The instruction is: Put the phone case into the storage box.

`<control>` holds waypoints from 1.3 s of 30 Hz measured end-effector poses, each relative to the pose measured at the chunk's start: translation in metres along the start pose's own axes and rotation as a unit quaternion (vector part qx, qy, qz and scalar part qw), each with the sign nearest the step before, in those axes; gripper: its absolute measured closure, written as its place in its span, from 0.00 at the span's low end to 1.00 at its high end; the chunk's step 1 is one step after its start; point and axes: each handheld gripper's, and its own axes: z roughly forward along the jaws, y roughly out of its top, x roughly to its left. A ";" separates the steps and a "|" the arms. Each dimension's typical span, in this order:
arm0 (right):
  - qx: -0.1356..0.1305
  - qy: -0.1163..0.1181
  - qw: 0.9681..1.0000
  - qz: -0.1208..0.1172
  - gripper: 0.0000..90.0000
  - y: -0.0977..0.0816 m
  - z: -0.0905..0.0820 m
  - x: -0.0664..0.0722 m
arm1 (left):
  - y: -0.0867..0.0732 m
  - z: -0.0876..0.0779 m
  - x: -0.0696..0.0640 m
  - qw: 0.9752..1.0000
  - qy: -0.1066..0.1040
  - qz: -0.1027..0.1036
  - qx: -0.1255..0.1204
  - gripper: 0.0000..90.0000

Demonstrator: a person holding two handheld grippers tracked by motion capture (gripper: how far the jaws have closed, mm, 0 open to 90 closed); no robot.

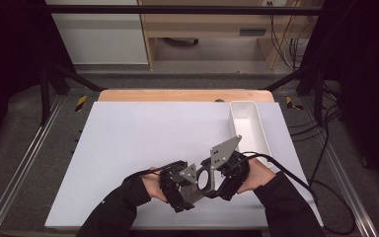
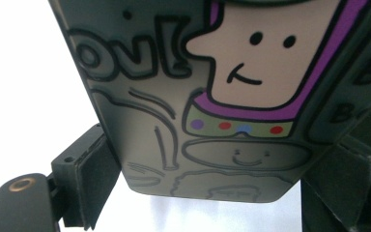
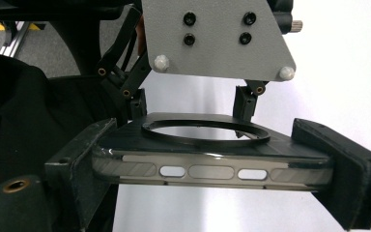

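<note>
Phone case [image 3: 212, 164], dark and half transparent, is held between the two hand-held grippers above the near edge of the counter [image 1: 128, 138], a little right of the middle. In the high view it is only a small dark plate with a round hole [image 1: 202, 177].

The counter is a large white board, and along its far right edge lies a long white tray [image 1: 249, 129], well apart from the case.

The right hand-held gripper [image 3: 212, 169] is clamped on the case: in the right gripper view its two black jaws press on the two opposite ends of the case, and the side wall with three long slots faces the camera. This view also shows the big ring opening [image 3: 205, 131] in the flat back of the case, and behind it the grey plate [image 3: 217, 36] of the left hand-held gripper with four black screws.

The left hand-held gripper [image 2: 207, 169] has the case between its jaws. In the left gripper view both jaws stand beside the edges of the case, but I cannot tell if they really press on it. This view gives what the others do not: a cartoon drawing [image 2: 251, 63] on the case, with a pale face, a purple border, and a band of small coloured dots [image 2: 236, 127] under it.
</note>
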 end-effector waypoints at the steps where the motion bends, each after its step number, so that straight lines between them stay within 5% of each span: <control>1: -0.001 -0.001 1.000 -0.002 0.13 0.000 0.000 0.000 | 0.000 0.000 0.000 1.000 0.001 0.000 -0.002 0.13; 13: -0.026 -0.018 0.999 0.001 0.00 0.001 -0.007 0.004 | -0.001 -0.003 0.000 1.000 0.012 -0.001 -0.014 0.13; 25: -0.095 -0.040 0.995 0.014 0.00 -0.003 -0.030 0.004 | -0.011 -0.011 0.001 0.999 0.019 -0.016 -0.045 0.13; 32: -0.117 -0.052 0.991 0.028 0.00 -0.012 -0.034 0.004 | -0.020 -0.014 0.000 0.997 0.027 -0.026 -0.074 0.13; 39: -0.142 -0.057 0.987 0.042 0.00 -0.021 -0.029 0.004 | -0.029 -0.015 -0.004 0.991 0.025 -0.040 -0.122 0.13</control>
